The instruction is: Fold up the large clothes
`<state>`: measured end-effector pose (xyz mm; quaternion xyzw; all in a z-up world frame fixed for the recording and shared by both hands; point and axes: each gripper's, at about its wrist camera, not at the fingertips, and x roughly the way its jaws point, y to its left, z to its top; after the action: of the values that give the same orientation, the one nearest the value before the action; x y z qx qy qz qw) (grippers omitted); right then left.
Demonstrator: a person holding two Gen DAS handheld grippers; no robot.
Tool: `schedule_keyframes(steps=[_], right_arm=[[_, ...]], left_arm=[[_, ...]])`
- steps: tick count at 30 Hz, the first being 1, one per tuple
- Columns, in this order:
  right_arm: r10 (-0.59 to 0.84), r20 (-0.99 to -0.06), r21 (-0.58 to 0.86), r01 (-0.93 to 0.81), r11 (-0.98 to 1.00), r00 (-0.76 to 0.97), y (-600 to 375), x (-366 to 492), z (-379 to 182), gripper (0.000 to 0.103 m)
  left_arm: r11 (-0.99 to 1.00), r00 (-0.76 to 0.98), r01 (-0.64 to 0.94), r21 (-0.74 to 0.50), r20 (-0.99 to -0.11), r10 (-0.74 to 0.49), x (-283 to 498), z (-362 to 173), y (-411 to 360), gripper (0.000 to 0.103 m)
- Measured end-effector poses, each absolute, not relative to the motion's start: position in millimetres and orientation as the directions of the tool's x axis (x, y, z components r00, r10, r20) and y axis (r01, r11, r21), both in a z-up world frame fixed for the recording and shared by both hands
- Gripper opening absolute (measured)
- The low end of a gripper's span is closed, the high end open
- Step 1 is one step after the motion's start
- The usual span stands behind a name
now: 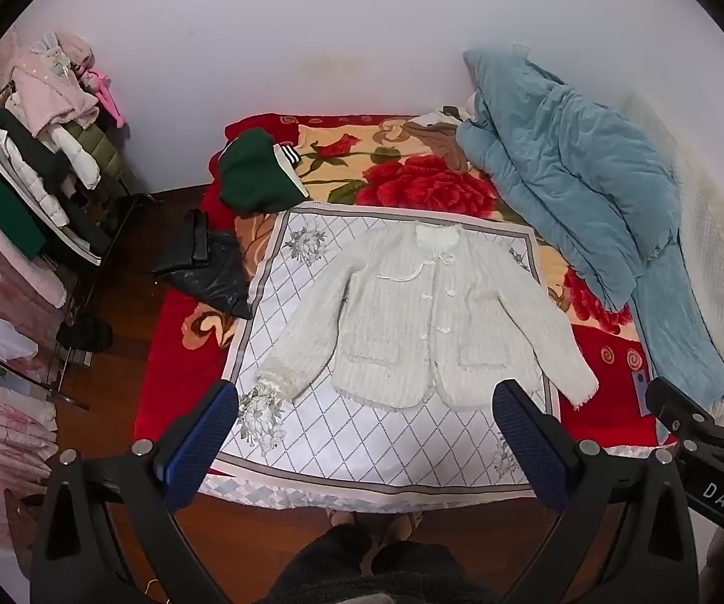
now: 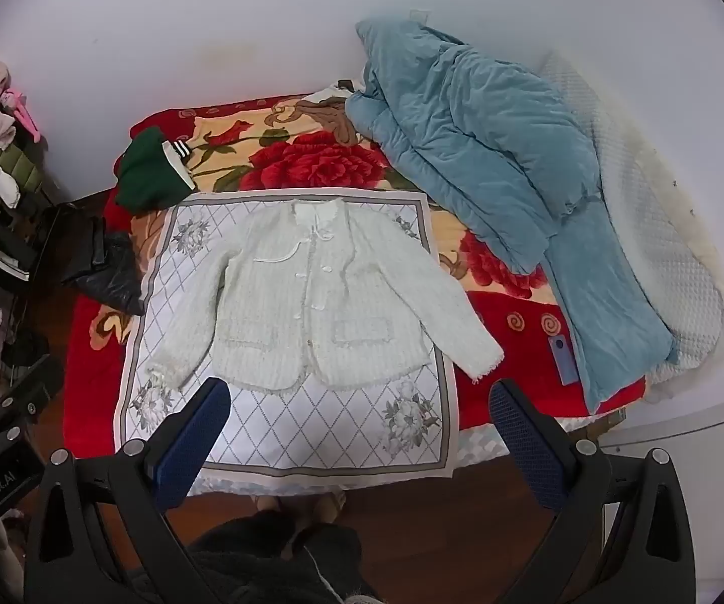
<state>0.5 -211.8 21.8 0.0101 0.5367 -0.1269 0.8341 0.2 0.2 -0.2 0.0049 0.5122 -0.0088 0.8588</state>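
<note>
A white fuzzy cardigan (image 1: 414, 314) lies flat and face up, sleeves spread, on a white diamond-pattern cloth (image 1: 362, 443) on the bed. It also shows in the right wrist view (image 2: 311, 302) on the same cloth (image 2: 321, 428). My left gripper (image 1: 367, 445) is open and empty, held above the bed's near edge, short of the cardigan's hem. My right gripper (image 2: 362, 440) is open and empty too, at about the same height. The right gripper's body shows at the right edge of the left wrist view (image 1: 704, 433).
A red floral blanket (image 1: 402, 176) covers the bed. A blue quilt (image 1: 578, 186) is heaped at the right. A green garment (image 1: 253, 173) and a black garment (image 1: 208, 267) lie at the bed's left. A loaded clothes rack (image 1: 34, 161) stands at the left. The person's feet (image 1: 372, 528) are on the wooden floor.
</note>
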Motion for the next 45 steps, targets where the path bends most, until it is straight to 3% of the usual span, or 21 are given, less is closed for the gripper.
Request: schedule_keyframes(steps=[45], right_arm=[[-0.215,-0.887,-0.132,0.221,0.966,0.409,-211.4,-7.4,45.7,0.103]], left_arm=[[1.000,0.498,0.021,-0.012,-0.867,-0.021,0.2,22.6,-6.1,0.103]])
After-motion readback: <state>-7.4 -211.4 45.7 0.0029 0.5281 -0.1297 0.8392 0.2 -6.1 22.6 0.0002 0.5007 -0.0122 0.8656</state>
